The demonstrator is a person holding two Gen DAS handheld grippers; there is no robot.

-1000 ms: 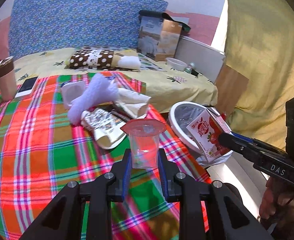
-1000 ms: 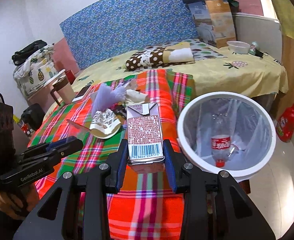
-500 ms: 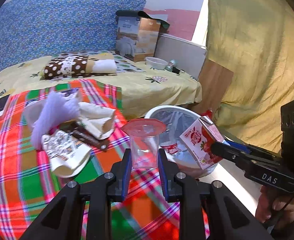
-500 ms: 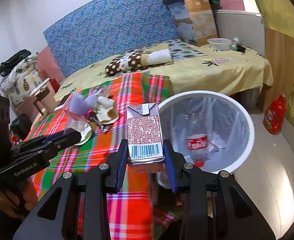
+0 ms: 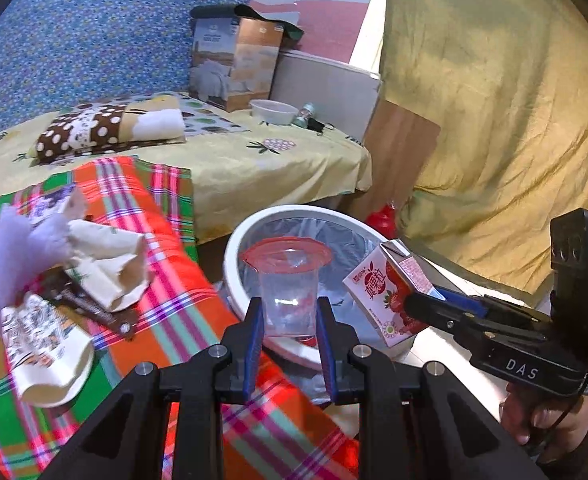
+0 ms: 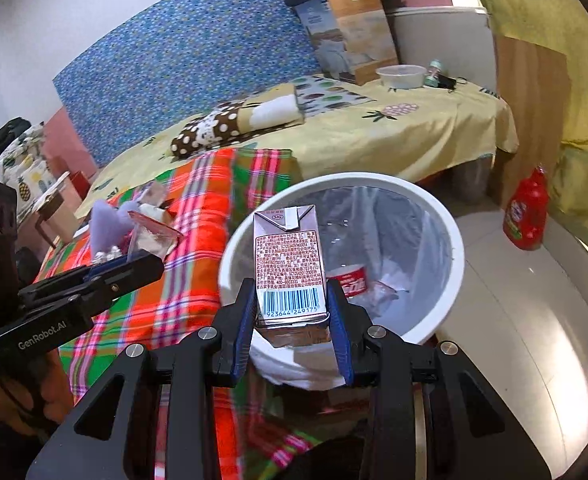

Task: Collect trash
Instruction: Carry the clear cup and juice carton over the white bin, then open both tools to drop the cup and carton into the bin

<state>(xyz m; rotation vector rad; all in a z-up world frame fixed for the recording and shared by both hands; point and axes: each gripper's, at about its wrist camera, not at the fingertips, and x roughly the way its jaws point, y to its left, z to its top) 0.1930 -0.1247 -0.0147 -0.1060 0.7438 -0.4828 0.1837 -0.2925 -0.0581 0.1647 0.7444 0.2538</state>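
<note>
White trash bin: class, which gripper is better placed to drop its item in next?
Right, probably. The right gripper holds the milk carton over the white trash bin; the left gripper holds its clear plastic cup nearer the bed-side rim.

Left wrist view looking forward along its fingers from above the plaid blanket (image 5: 166, 320), close to the white bin (image 5: 234, 248), right wrist view looking down over the bin's rim (image 6: 449, 240), facing the blue headboard (image 6: 198, 64), both views sharing bin, blanket and bed
</note>
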